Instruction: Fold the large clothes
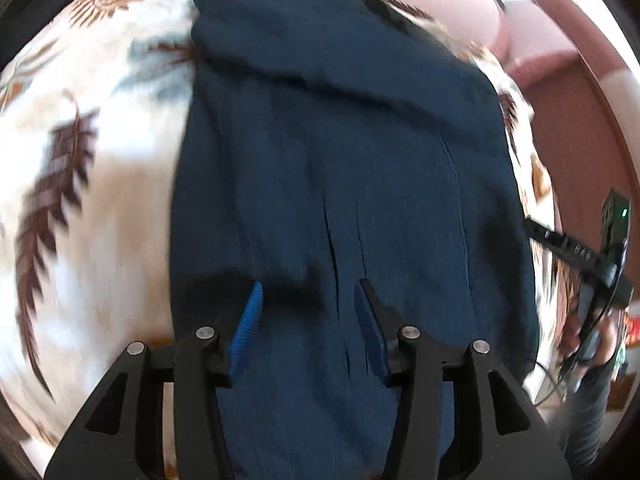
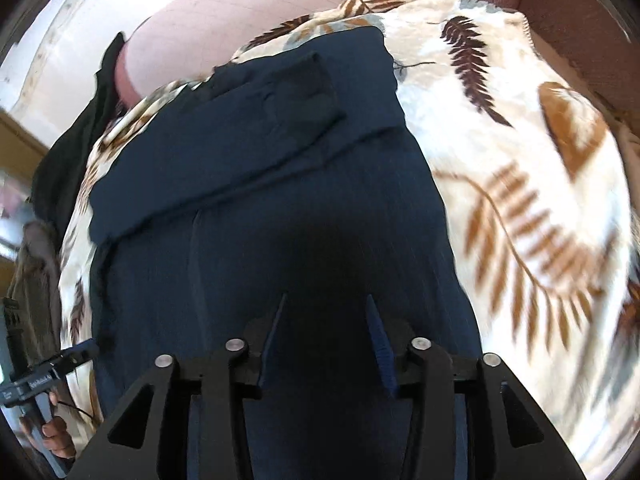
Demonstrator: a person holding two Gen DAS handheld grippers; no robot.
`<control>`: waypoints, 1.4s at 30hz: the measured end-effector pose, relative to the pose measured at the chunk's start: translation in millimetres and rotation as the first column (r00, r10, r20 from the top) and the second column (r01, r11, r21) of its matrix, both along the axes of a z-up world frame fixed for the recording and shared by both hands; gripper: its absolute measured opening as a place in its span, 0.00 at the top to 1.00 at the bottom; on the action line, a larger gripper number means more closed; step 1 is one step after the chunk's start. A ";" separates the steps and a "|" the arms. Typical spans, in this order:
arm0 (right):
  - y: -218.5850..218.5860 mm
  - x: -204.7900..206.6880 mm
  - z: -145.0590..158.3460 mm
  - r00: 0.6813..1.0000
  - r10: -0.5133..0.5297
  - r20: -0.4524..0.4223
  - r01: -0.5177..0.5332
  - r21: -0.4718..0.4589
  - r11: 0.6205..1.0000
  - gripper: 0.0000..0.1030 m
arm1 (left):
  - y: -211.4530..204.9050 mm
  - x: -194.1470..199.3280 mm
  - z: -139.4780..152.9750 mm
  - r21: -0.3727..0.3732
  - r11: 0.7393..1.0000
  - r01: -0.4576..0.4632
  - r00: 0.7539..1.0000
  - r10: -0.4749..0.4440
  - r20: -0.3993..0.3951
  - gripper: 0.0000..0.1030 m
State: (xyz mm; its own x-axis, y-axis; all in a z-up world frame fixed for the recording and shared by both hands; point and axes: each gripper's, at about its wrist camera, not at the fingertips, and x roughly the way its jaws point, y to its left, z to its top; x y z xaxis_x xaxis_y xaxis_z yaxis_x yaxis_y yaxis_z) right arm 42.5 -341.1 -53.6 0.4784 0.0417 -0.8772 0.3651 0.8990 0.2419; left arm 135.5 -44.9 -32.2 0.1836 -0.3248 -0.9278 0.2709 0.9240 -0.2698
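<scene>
A dark navy garment [image 1: 340,152] lies flat on a cream blanket with brown leaf print [image 1: 92,128]. Its far part is folded across as a flap [image 2: 240,132]. My left gripper [image 1: 310,284] hovers over the near part of the garment, its blue pads [image 1: 248,320] apart and nothing between them. In the right wrist view the same garment [image 2: 280,208] fills the middle. My right gripper [image 2: 326,297] is open above its near, shadowed part, with only cloth below the gap. The picture is blurred.
The leaf blanket [image 2: 520,168] extends to both sides of the garment. A pink cushion [image 2: 248,12] and reddish-brown upholstery [image 1: 568,132] lie beyond it. A black cloth [image 2: 80,128] hangs at the far left. A hand [image 2: 56,436] holds the other gripper at the edge.
</scene>
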 end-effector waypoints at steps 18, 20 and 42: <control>-28.2 -155.4 -17.3 0.993 -0.052 -0.106 0.054 0.012 0.998 0.41 | 79.7 -97.6 -9.3 0.004 0.992 -0.122 0.990 0.122 -0.068 0.42; -33.9 -166.4 -26.5 0.993 -0.060 -0.102 0.069 0.089 0.994 0.41 | 76.3 -104.5 -20.6 -0.031 0.993 -0.114 0.988 0.110 -0.110 0.42; -27.2 -174.6 -48.0 0.993 0.118 0.026 -0.120 0.321 0.939 0.61 | 77.0 -121.5 -51.6 -0.174 0.974 -0.146 0.971 0.108 -0.213 0.42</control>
